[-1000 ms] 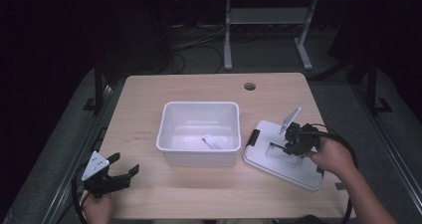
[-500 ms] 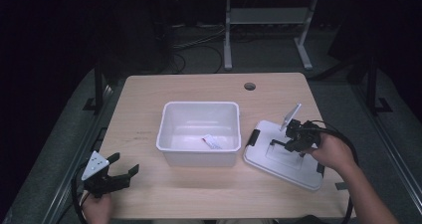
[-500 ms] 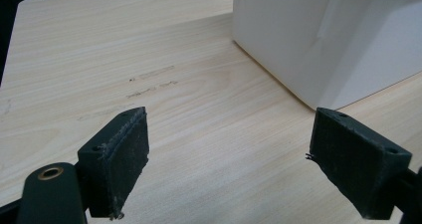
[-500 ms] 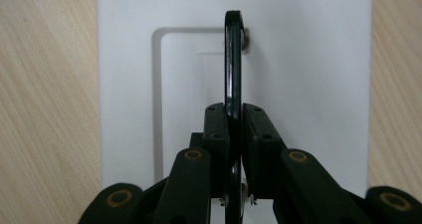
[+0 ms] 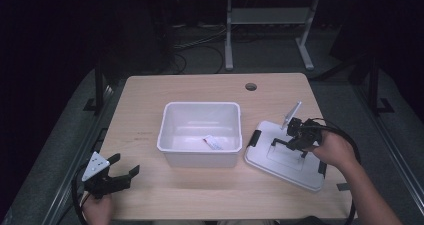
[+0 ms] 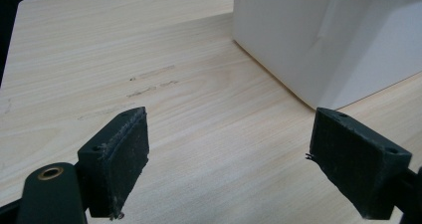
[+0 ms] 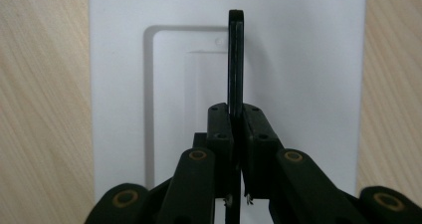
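A white bin (image 5: pixel 200 105) stands in the middle of the wooden table, with a small white packet (image 5: pixel 213 143) on its floor. To its right lies the flat white lid (image 5: pixel 280 164) with a thin black handle (image 5: pixel 276 143). My right gripper (image 5: pixel 296 135) is over the lid, shut on that handle. In the right gripper view the handle (image 7: pixel 235 55) stands edge-on between the closed jaws of the gripper (image 7: pixel 236 119), with the lid (image 7: pixel 298 59) beneath. My left gripper (image 5: pixel 125 165) rests open near the front left corner. Its jaws (image 6: pixel 229 169) are wide apart, facing the bin's wall (image 6: pixel 318 35).
The table (image 5: pixel 150 100) has a round cable hole (image 5: pixel 251 86) at the back. Black clips (image 5: pixel 254 138) sit on the lid's ends. Bare wood lies between the left gripper and the bin. A metal stand (image 5: pixel 230 40) and cables are on the floor behind.
The right gripper has shifted very slightly while staying on the lid's handle. The left gripper has kept its place.
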{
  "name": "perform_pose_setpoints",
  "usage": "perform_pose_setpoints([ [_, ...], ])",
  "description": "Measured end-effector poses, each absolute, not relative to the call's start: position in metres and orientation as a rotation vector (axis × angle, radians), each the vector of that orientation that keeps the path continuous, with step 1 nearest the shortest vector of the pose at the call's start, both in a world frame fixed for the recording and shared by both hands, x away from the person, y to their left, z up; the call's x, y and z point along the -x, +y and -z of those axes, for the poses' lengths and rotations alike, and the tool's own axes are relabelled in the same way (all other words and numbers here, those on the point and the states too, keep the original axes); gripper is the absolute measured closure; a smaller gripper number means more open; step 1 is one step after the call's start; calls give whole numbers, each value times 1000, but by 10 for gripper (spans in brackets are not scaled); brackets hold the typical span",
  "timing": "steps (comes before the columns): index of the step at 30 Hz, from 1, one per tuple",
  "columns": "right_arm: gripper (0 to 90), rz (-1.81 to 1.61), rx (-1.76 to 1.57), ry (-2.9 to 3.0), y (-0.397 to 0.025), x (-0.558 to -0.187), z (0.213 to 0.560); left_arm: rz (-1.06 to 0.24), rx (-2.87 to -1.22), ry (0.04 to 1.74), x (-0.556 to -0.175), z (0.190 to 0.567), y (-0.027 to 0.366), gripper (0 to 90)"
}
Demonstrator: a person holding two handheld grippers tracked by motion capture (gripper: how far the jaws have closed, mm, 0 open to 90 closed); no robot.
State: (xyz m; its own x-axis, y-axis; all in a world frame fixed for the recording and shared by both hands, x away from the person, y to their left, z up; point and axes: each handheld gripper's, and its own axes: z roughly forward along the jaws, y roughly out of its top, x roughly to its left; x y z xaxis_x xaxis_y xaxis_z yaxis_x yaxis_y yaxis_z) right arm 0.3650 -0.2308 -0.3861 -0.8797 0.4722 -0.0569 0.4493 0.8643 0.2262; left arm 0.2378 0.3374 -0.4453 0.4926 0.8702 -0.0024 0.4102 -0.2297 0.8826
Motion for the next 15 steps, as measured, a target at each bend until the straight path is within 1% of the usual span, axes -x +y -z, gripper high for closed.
perform_pose_setpoints([
  [8, 846, -328, -720, 2945, -235, -369, 385, -639, -1838, 1071, -238, 446, 337, 150],
  [15, 847, -352, -720, 2938, -240, -366, 372, -641, -1839, 1070, -238, 445, 337, 150],
])
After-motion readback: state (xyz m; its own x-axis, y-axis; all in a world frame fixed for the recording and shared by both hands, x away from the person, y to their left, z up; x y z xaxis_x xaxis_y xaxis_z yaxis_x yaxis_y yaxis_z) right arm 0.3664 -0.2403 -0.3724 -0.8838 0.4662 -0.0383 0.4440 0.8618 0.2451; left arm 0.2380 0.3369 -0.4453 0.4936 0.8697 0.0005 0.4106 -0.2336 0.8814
